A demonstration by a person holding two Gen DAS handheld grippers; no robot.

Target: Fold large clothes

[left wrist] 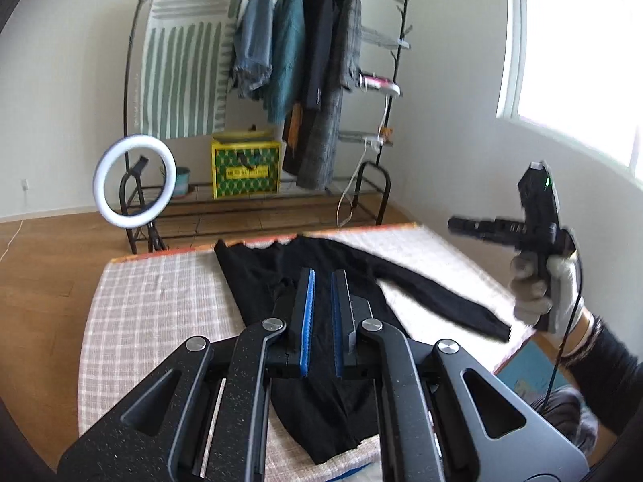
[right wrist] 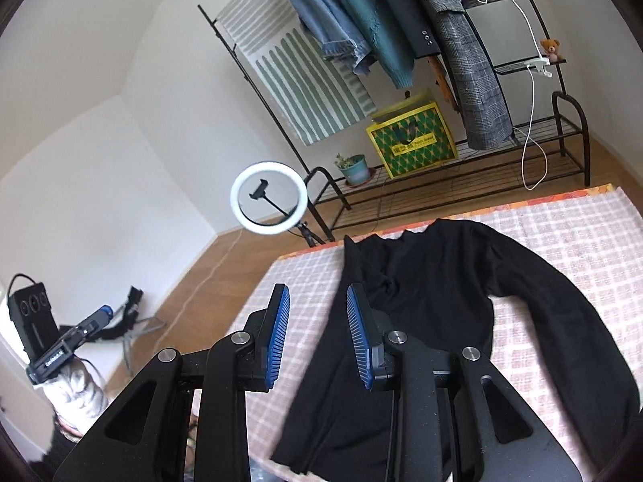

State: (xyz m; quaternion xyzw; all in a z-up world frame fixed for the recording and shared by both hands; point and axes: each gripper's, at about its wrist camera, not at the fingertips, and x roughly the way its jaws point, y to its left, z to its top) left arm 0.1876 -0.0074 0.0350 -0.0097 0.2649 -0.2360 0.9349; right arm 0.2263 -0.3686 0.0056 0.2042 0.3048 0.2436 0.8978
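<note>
A black long-sleeved top (left wrist: 321,297) lies flat on the checked table cover (left wrist: 160,305), hem towards me, one sleeve stretched out to the right. It also shows in the right wrist view (right wrist: 434,321). My left gripper (left wrist: 321,277) hovers above the middle of the top, its blue pads a narrow gap apart and empty. My right gripper (right wrist: 317,293) is open and empty above the top's left edge; its body also shows in the left wrist view (left wrist: 538,217), held up in a gloved hand at the right.
A clothes rack (left wrist: 265,80) with hanging garments, a yellow-green box (left wrist: 246,168) and a ring light (left wrist: 134,182) stand on the wooden floor beyond the table. A window (left wrist: 578,60) is at the right. A second device on a stand (right wrist: 32,321) is at the left.
</note>
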